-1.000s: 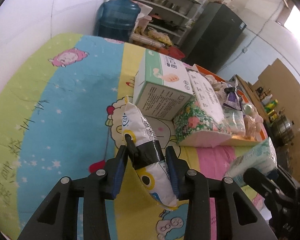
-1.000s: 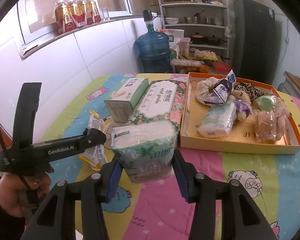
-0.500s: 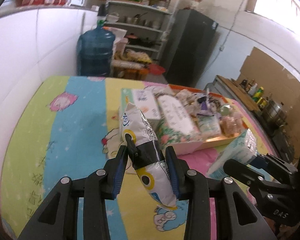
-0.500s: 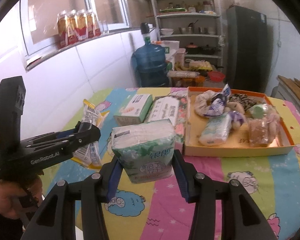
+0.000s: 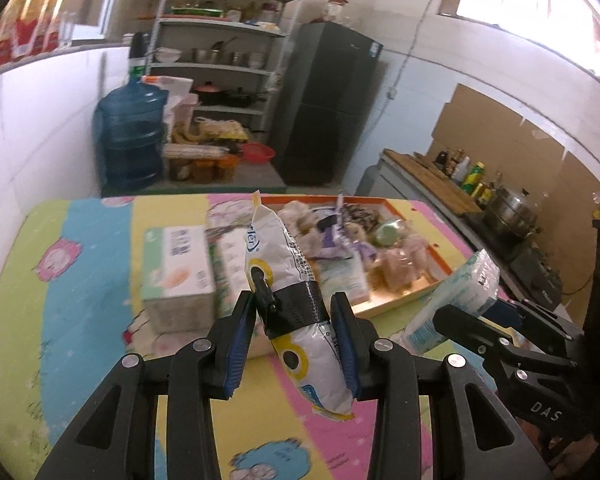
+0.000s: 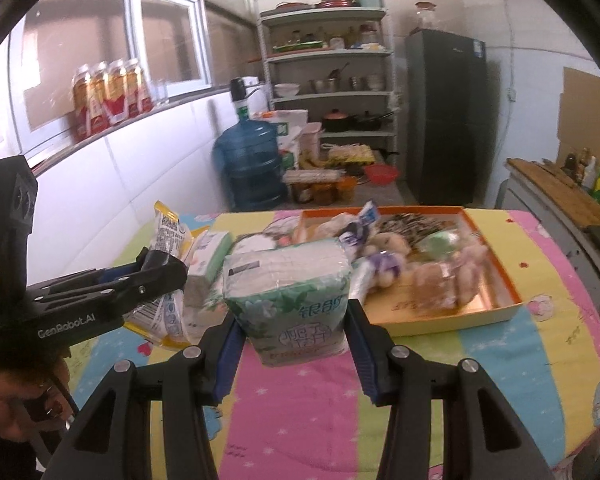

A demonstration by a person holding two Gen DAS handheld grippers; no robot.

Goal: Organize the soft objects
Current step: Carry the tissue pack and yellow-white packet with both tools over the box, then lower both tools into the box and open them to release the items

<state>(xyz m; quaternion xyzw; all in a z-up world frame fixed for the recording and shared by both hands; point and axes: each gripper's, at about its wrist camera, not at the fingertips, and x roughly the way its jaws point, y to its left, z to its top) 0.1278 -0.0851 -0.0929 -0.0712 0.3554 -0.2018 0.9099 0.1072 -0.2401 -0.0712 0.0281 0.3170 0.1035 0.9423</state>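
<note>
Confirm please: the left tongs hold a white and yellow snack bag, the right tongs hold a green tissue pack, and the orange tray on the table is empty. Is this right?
Not quite. The orange tray is not empty: the right wrist view shows it full of soft items. The rest stands: the left tongs hold the snack bag, the right tongs hold the tissue pack.

My left wrist camera rides close behind its gripper, looking down and forward at the orange-rimmed cardboard tray (image 5: 444,268) from its near-left side. My right wrist camera sits just as close behind its own gripper, facing the same tray (image 6: 496,280) from straight in front. Both views share that tray, the striped cartoon-print tablecloth (image 5: 80,292) under it, and the blue water jug (image 6: 248,160) beyond it.
</note>
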